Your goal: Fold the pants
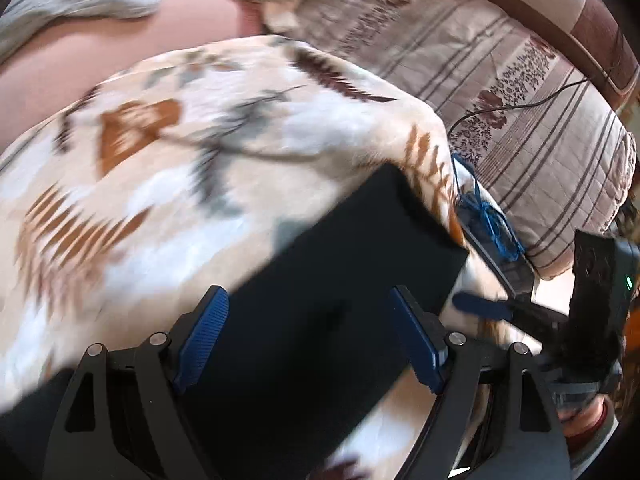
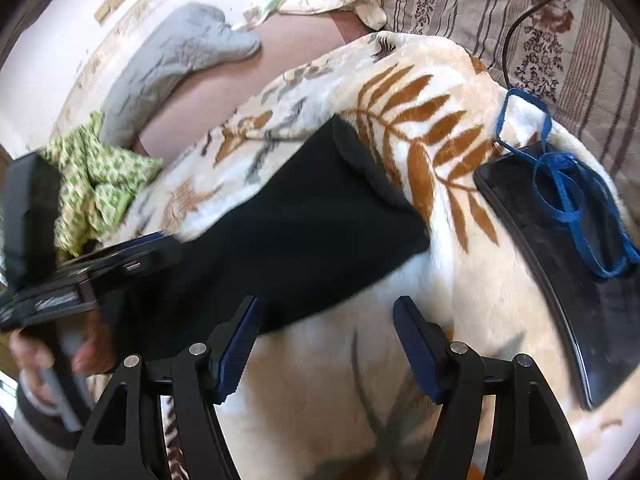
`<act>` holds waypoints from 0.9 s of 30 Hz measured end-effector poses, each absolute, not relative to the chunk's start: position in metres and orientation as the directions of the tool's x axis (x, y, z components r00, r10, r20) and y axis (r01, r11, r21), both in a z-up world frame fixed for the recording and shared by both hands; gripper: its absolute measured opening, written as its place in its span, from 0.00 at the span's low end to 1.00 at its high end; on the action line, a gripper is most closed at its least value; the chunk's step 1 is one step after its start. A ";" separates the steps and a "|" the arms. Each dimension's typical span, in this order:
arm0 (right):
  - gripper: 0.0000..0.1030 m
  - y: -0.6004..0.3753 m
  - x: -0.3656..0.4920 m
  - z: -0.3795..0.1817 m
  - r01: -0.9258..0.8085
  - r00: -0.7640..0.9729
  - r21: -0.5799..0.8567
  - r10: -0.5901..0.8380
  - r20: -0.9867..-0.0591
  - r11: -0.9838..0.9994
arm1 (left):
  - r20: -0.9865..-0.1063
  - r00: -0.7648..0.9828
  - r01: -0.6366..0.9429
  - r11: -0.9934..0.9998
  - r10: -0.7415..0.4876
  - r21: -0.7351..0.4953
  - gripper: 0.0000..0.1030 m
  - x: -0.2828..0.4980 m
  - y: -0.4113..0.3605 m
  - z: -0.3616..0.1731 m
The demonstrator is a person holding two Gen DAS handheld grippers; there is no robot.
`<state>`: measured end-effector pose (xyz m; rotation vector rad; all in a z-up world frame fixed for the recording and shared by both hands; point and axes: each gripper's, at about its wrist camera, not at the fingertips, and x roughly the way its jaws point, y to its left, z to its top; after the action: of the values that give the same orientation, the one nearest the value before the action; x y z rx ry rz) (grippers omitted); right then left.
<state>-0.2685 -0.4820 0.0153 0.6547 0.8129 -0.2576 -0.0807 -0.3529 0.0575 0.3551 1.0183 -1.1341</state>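
Observation:
Black pants (image 1: 340, 280) lie folded in a long strip on a cream blanket with brown leaf prints (image 1: 160, 160). My left gripper (image 1: 308, 332) is open, its blue pads either side of the pants just above them. In the right wrist view the pants (image 2: 304, 216) run from the left toward the centre, their end on the blanket (image 2: 440, 320). My right gripper (image 2: 324, 344) is open over the blanket at the pants' near edge, holding nothing. The left gripper (image 2: 152, 246) shows at the left, over the pants. The right gripper (image 1: 480, 306) shows at the right in the left wrist view.
A black tablet (image 2: 580, 280) with a blue cord (image 2: 560, 184) lies on the blanket to the right; it also shows in the left wrist view (image 1: 496, 248). A green patterned cloth (image 2: 92, 184) and a grey cloth (image 2: 172, 60) lie at the far left. A striped bedcover (image 1: 520, 100) lies beyond.

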 end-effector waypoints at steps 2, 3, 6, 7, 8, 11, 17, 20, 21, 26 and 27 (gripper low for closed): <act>0.69 -0.487 -0.266 0.013 0.443 0.687 0.460 0.039 -0.726 0.769 | -0.807 -0.024 0.884 0.364 -0.591 -0.292 0.80 -0.074 -0.377 0.052; 0.71 -0.488 -0.265 0.011 0.438 0.695 0.469 0.042 -0.718 0.767 | -0.803 -0.051 0.886 0.344 -0.593 -0.310 0.80 -0.072 -0.383 0.049; 0.73 -0.493 -0.263 0.008 0.424 0.721 0.496 0.049 -0.691 0.758 | -0.801 -0.119 0.888 0.298 -0.586 -0.350 0.80 -0.067 -0.410 0.042; 0.75 -0.493 -0.264 0.006 0.420 0.729 0.503 0.049 -0.682 0.756 | -0.803 -0.132 0.892 0.283 -0.581 -0.352 0.80 -0.066 -0.420 0.039; 0.75 -0.494 -0.263 0.005 0.415 0.736 0.506 0.048 -0.676 0.756 | -0.806 -0.142 0.896 0.271 -0.575 -0.351 0.80 -0.067 -0.426 0.037; 0.75 -0.492 -0.261 0.004 0.411 0.747 0.502 0.034 -0.663 0.761 | -0.822 -0.158 0.911 0.240 -0.548 -0.335 0.80 -0.071 -0.444 0.028; 0.74 -0.496 -0.253 0.002 0.406 0.770 0.523 0.028 -0.638 0.750 | -0.787 -0.232 0.901 0.178 -0.571 -0.395 0.42 -0.074 -0.456 0.020; 0.69 -0.501 -0.252 0.000 0.419 0.782 0.543 0.015 -0.623 0.728 | -0.784 -0.231 0.913 0.150 -0.576 -0.379 0.26 -0.081 -0.458 0.019; 0.53 -0.503 -0.250 0.000 0.431 0.782 0.544 0.003 -0.624 0.720 | -0.782 -0.229 0.914 0.148 -0.580 -0.377 0.21 -0.084 -0.458 0.020; 0.11 -0.508 -0.253 0.005 0.455 0.783 0.552 -0.019 -0.621 0.699 | -0.765 -0.222 0.906 0.161 -0.605 -0.390 0.10 -0.081 -0.448 0.034; 0.10 -0.503 -0.253 0.011 0.444 0.786 0.533 -0.027 -0.618 0.720 | -0.756 -0.219 0.905 0.161 -0.617 -0.393 0.10 -0.080 -0.443 0.040</act>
<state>-0.2528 -0.5035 0.0113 0.7280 0.6221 -0.2795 -0.0799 -0.4430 0.0396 0.3607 1.0701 -1.4546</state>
